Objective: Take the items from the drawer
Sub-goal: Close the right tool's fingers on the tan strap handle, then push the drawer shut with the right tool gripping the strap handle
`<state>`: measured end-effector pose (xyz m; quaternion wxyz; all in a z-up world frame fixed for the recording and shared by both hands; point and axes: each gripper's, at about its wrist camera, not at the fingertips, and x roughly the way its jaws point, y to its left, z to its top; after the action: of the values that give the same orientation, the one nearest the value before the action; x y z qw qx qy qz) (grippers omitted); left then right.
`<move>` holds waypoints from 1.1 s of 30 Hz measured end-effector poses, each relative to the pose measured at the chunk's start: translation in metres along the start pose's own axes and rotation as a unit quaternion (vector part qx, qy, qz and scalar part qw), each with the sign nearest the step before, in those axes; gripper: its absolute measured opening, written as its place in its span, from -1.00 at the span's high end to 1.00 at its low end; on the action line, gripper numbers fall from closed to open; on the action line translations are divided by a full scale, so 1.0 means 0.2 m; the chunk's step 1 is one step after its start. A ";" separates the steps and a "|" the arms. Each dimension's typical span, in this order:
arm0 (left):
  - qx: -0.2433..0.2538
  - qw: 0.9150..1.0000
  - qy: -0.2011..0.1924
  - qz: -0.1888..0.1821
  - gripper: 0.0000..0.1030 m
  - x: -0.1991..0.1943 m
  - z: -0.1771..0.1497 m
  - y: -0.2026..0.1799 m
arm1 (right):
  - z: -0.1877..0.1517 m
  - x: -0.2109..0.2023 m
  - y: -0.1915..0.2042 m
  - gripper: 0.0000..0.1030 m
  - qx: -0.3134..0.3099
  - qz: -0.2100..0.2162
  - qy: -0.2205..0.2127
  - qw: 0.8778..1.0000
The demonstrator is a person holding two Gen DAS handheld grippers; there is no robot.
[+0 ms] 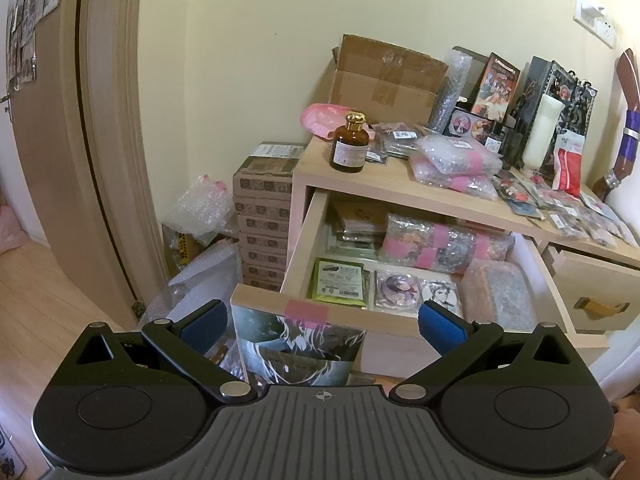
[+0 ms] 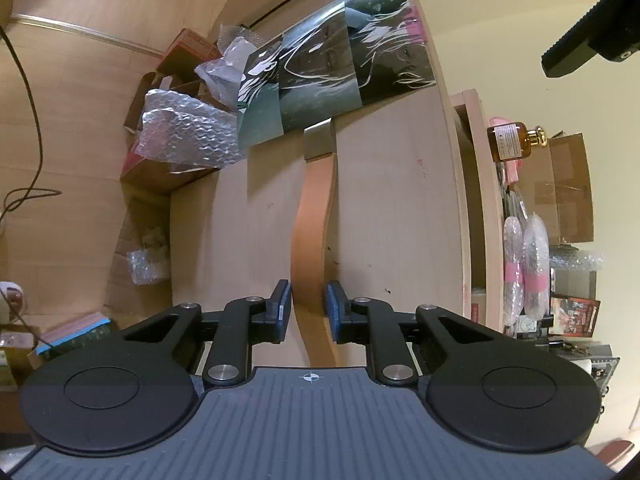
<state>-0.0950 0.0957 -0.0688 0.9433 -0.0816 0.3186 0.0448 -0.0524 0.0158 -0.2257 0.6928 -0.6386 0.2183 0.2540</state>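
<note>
Between the blue pads of my right gripper [image 2: 307, 312] runs the leather strap handle [image 2: 310, 240] of the drawer front [image 2: 380, 200]. The fingers stand narrowly apart on both sides of the strap; whether they press it I cannot tell. My left gripper [image 1: 322, 320] is spread wide and holds nothing, and it hovers in front of the drawer [image 1: 304, 240], which is pulled out. Inside are lying a green packet [image 1: 340, 285], round badges [image 1: 398, 289] and a bubble-wrapped bundle [image 1: 436, 246], so items remain to take. If something was already taken out, I cannot judge. Only the left view shows the contents; only the right view shows the strap and my grip position.
</note>
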 end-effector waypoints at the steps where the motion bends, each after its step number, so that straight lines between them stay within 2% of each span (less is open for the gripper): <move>1: 0.000 1.000 0.000 0.000 -1.00 0.00 0.00 0.00 | 0.00 0.00 0.00 0.63 0.002 0.002 0.000 1.000; 16: 0.002 1.000 0.004 0.001 -1.00 0.02 0.00 0.01 | 0.00 0.03 -0.04 0.64 0.019 0.001 0.001 1.000; 33: -0.001 1.000 0.015 0.008 -1.00 0.08 -0.01 0.02 | -0.01 0.23 -0.18 0.64 0.013 -0.017 0.006 1.000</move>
<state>-0.0848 0.1001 -0.0804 0.9379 -0.0811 0.3335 0.0513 0.0064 0.0150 -0.2269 0.7038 -0.6347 0.2151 0.2357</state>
